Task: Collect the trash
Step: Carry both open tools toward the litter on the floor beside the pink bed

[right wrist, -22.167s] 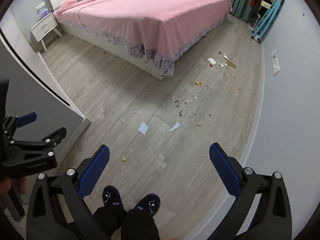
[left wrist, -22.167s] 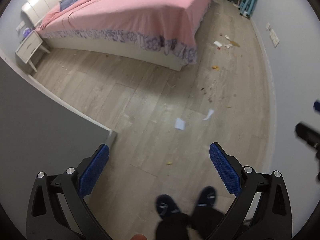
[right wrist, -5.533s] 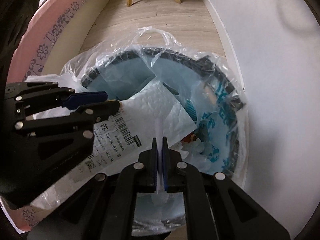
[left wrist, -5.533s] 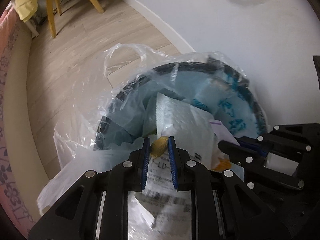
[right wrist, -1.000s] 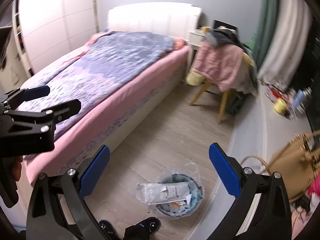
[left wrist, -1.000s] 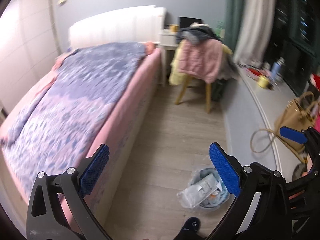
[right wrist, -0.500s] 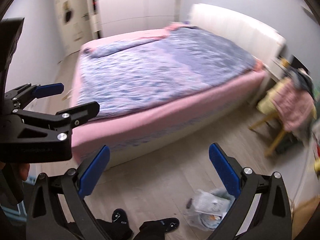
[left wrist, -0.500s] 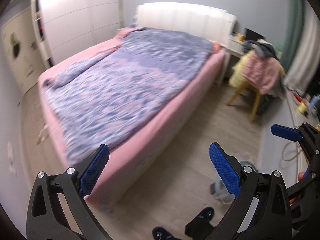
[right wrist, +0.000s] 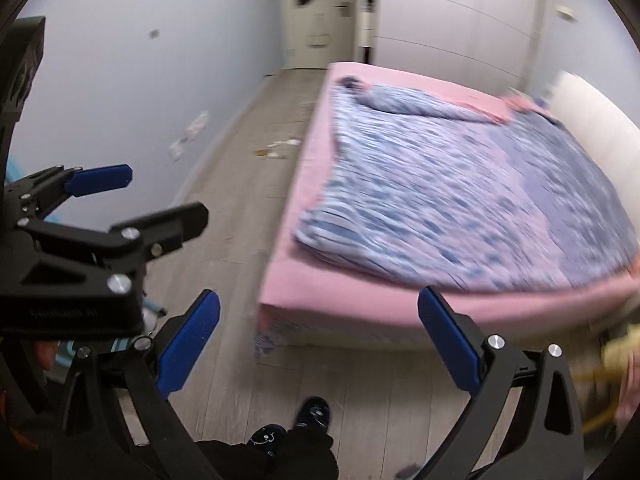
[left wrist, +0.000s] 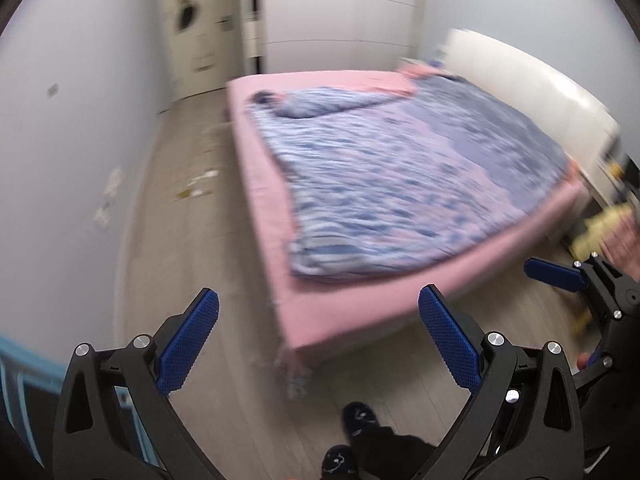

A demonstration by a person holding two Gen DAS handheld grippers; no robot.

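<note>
The remaining trash (left wrist: 196, 184) is lying scattered on the floor (left wrist: 188, 248) along the wall, beside the far corner of the bed (left wrist: 400, 184), well apart from us. A moment ago we were looking at the lined bin by the chair; now it is gone from both views, and we are swinging round toward the littered strip, the views smearing with the turn. Both claws are standing wide and empty: the left claw (left wrist: 318, 342) and the right claw (right wrist: 319, 344). We judge the last load is dropped and we are heading for more scraps.
</note>
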